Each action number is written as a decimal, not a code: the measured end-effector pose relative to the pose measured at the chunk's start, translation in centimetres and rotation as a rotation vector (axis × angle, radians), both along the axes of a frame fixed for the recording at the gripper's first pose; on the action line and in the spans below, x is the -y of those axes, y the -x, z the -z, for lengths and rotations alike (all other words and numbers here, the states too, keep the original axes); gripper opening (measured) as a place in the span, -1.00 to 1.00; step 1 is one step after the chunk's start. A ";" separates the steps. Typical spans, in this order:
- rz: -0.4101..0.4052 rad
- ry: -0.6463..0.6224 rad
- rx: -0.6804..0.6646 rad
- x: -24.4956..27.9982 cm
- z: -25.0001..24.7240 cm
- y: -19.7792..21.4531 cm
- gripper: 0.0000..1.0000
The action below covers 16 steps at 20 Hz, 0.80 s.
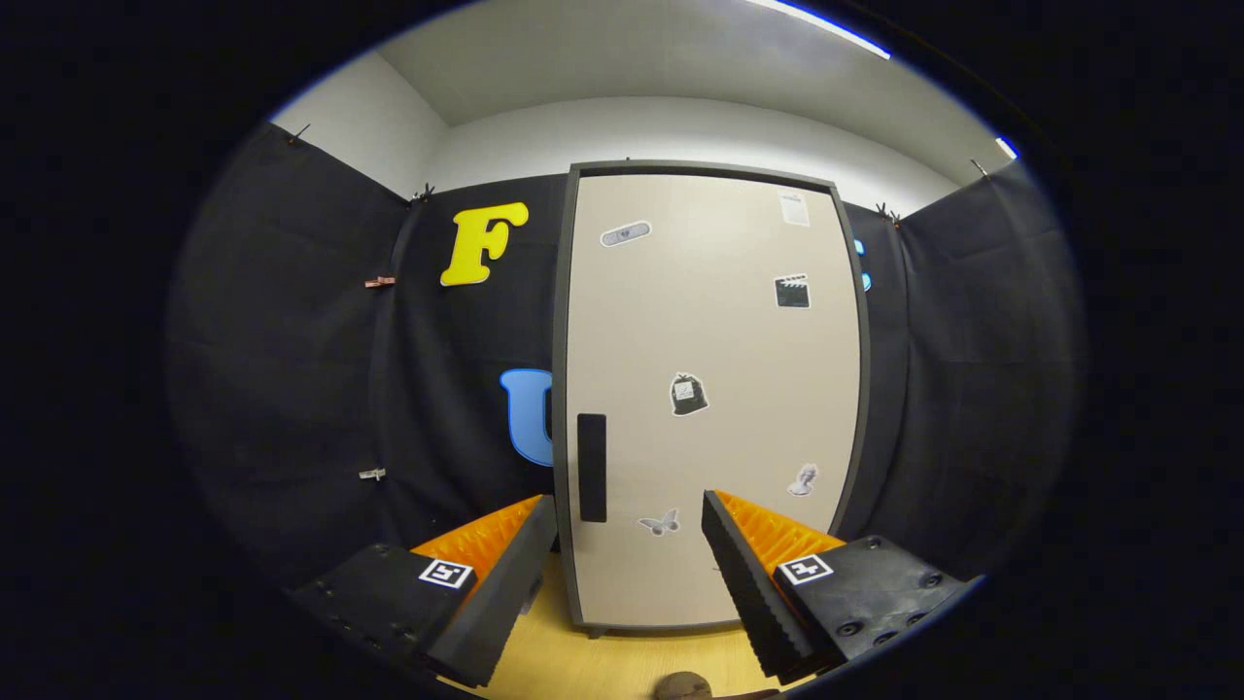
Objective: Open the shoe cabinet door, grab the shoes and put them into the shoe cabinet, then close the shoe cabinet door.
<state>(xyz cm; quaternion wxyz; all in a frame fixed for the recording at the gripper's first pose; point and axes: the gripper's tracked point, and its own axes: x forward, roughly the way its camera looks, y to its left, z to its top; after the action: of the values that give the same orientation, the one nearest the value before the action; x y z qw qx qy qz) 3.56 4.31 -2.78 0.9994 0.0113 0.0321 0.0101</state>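
Black cloth backs the shoe cabinet (709, 389) ahead of the tool (630, 515), fingers spread and empty, aimed toward the closed door's handle (592, 467), likely to open it.

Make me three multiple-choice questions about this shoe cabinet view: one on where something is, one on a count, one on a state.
1. The dark handle sits on the cabinet door: A) near its left edge B) centre C) top right
2. Stickers on the door: A) two B) six C) ten
3. The door is: A) closed B) wide open C) removed

Answers: 1 A, the handle is beside the left frame, just beyond the left finger. 2 B, six stickers are scattered over the panel. 3 A, the panel sits flush in its frame; the gripper is open, holding nothing.
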 end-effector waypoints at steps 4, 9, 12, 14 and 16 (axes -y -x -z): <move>0.011 0.014 -0.003 -1.7 1.3 -3.1 0.95; 0.034 0.007 -0.011 -2.7 3.1 -8.2 0.95; 0.054 0.003 -0.032 -2.6 4.6 -11.6 0.95; 0.066 0.004 -0.045 -2.6 5.6 -13.5 0.93; 0.077 0.013 -0.061 -2.5 6.4 -14.9 0.93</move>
<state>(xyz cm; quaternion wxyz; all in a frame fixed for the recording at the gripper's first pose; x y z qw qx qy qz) 18.42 6.81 -9.19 0.9976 0.0065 0.0620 -0.0288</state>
